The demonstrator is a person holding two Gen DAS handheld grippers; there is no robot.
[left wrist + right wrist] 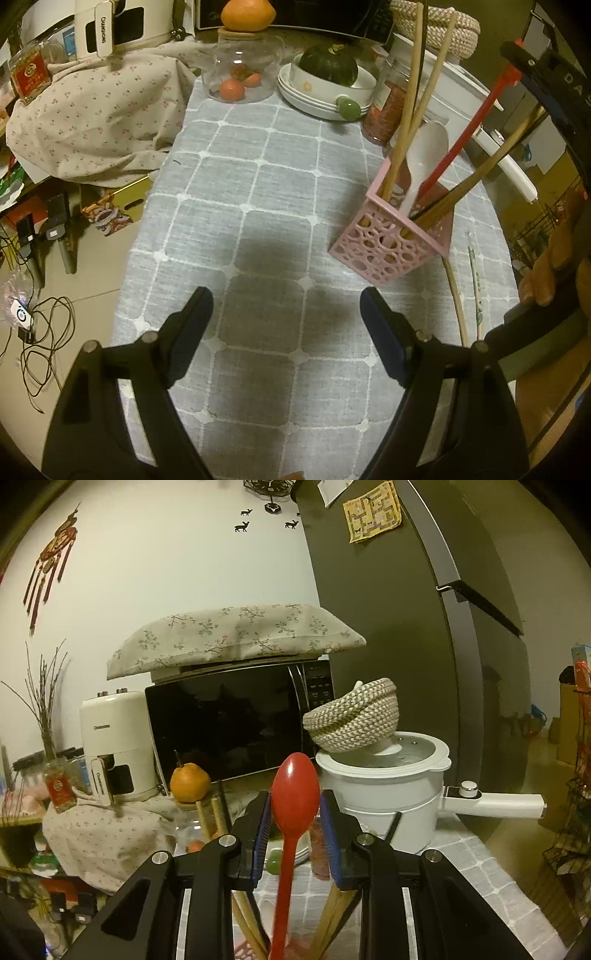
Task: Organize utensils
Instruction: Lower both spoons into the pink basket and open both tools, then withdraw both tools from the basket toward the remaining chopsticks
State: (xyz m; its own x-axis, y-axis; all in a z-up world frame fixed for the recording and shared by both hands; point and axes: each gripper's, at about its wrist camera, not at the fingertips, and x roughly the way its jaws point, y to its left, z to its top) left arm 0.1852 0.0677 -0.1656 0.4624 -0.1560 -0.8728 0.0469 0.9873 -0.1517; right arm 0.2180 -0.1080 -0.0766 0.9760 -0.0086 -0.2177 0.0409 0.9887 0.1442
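A pink perforated holder stands on the grey checked tablecloth, right of centre. It holds wooden chopsticks, a white spoon, dark chopsticks and a red spoon. My right gripper is shut on the red spoon's bowl end, above the holder. In the right wrist view the red spoon sits between the blue pads of my right gripper, its handle running down into the holder. My left gripper hangs open over bare cloth, left of the holder, with nothing between its fingers.
A loose chopstick and a thin printed stick lie right of the holder. Behind stand a glass jar, stacked plates with a green squash, a spice jar and a white pot. The table edge drops off left.
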